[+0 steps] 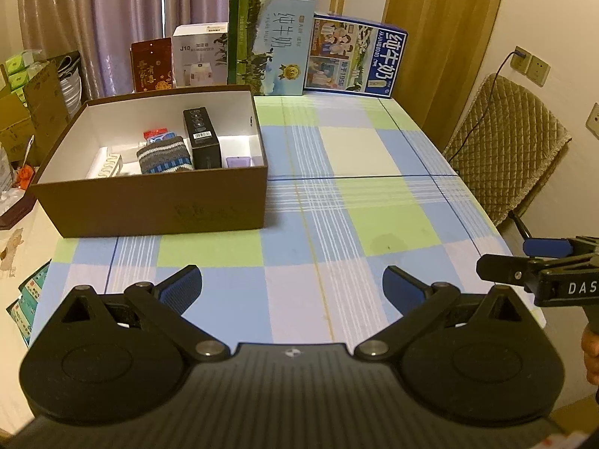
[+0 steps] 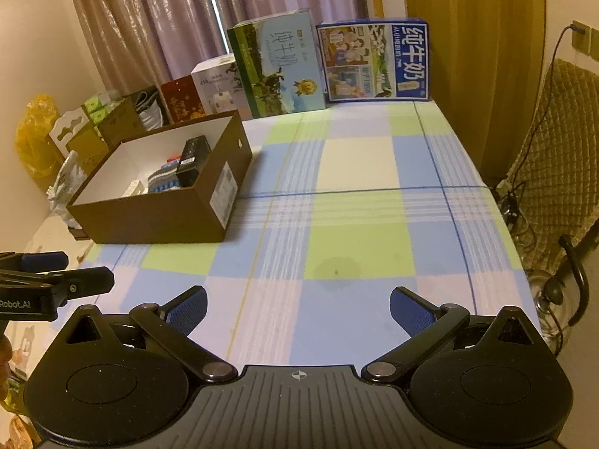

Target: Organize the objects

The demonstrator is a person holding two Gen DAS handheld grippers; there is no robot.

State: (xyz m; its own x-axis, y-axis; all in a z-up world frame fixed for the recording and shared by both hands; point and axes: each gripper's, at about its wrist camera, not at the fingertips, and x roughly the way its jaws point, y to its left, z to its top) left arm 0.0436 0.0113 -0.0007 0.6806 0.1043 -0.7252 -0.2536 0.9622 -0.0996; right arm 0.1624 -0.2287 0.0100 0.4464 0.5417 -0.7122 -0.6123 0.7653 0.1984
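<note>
A brown cardboard box [image 1: 157, 205] with a white inside stands on the left of the checked tablecloth [image 1: 337, 224]. Inside it lie a black slim box [image 1: 202, 138], a striped knitted sock [image 1: 164, 155], a red packet [image 1: 155, 134], a white item [image 1: 108, 162] and a purple item [image 1: 239, 161]. My left gripper [image 1: 292, 286] hovers open over the cloth's near edge, empty. My right gripper [image 2: 298, 308] is open and empty too, right of the brown box [image 2: 157, 217]. Each gripper shows at the edge of the other's view.
Milk cartons [image 1: 269, 45] [image 1: 355, 60], a white appliance box [image 1: 198, 56] and a red packet [image 1: 151, 65] stand along the table's far edge. A quilted chair [image 1: 513, 146] is at the right. Cardboard boxes [image 1: 33, 112] and clutter lie to the left.
</note>
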